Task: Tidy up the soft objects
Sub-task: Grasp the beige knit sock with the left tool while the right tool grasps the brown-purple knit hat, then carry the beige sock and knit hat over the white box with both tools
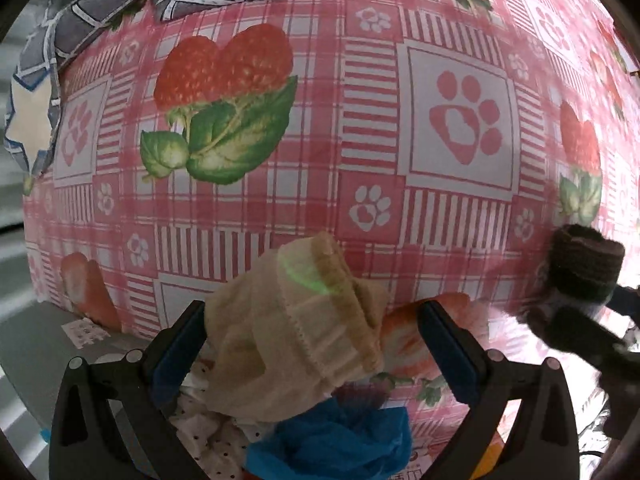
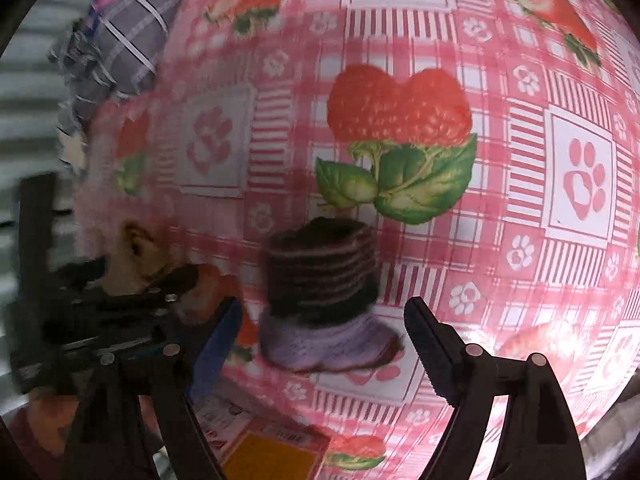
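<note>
Looking down, we see the left gripper wide open around a cream sock above the tablecloth. The right gripper (jaws wide apart) holds nothing; a striped brown sock lies between its fingers on the cloth.

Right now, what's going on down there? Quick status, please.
Left gripper open around cream sock. Right gripper open, dark striped sock on the tablecloth between its fingers. Nothing blocking.

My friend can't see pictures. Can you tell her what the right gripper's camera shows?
A brown-and-purple striped sock sits between the open right gripper fingers, on a pink strawberry-and-paw tablecloth. The left gripper is blurred at the left edge.
</note>
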The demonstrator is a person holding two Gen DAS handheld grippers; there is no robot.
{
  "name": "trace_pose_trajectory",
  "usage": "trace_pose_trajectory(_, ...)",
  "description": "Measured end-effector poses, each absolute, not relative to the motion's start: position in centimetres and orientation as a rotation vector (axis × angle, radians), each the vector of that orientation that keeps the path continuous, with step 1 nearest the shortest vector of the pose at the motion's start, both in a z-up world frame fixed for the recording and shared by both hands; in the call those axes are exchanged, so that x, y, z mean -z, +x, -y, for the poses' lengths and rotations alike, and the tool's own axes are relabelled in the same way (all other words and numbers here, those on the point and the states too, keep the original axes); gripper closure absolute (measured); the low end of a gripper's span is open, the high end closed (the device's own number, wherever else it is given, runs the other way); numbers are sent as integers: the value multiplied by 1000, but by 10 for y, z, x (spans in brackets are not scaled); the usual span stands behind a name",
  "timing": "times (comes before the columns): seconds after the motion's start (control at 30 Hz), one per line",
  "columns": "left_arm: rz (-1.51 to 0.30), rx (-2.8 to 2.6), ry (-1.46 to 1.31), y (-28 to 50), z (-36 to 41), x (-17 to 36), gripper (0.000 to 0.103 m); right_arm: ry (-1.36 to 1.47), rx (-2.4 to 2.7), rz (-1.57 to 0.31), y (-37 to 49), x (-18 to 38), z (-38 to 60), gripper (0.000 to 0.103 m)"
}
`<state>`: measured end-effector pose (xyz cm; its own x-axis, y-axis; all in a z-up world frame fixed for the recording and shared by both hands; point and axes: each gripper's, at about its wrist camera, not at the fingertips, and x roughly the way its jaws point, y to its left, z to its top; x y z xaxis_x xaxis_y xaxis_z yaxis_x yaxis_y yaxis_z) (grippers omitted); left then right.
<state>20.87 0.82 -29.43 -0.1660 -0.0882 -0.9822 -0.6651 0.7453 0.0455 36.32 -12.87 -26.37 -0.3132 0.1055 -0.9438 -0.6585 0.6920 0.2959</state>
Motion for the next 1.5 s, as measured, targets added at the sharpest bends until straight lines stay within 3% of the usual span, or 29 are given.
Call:
trace_pose_trajectory(0.23, -1681, -536, -657, 203, -18, 302, 0, -539, -817, -1662, 348, 266, 114, 17)
trace_pose_trajectory(0.37, -1713, -526, -674, 207, -21, 307, 0, -555, -817, -1642, 327, 270, 96, 44)
trace_pose_trajectory(0.43, -1728, -524, -682, 212, -22, 308, 0, -546, -818, -1659, 325, 270, 96, 46)
trace_pose_trajectory(0.5, -1739, -519, -685, 214, -23, 309, 0, -507, -825, -1674, 321, 269, 101, 55)
trace_pose_trajectory(0.57, -1731, -525, -687, 218, -24, 311, 1, -458, -828, -1690, 327, 264, 114, 55)
trace_pose_trajectory(0.67, -1673, -530, -651, 217, -20, 295, 17, -394, -844, -1682, 335, 254, 125, 55)
trace_pose_trajectory(0.73, -1634, -501, -585, 223, -12, 283, 55, -394, -854, -1648, 339, 243, 130, 55)
trace_pose_trajectory(0.8, -1614, -475, -543, 227, -6, 275, 66, -375, -858, -1638, 343, 232, 134, 55)
trace_pose_trajectory(1.13, -1428, -503, -424, 224, 11, 205, 66, -285, -847, -1619, 357, 193, 164, 55)
trace_pose_trajectory(1.5, -1351, -480, -383, 187, 44, 153, 66, -214, -880, -1572, 322, 139, 187, 55)
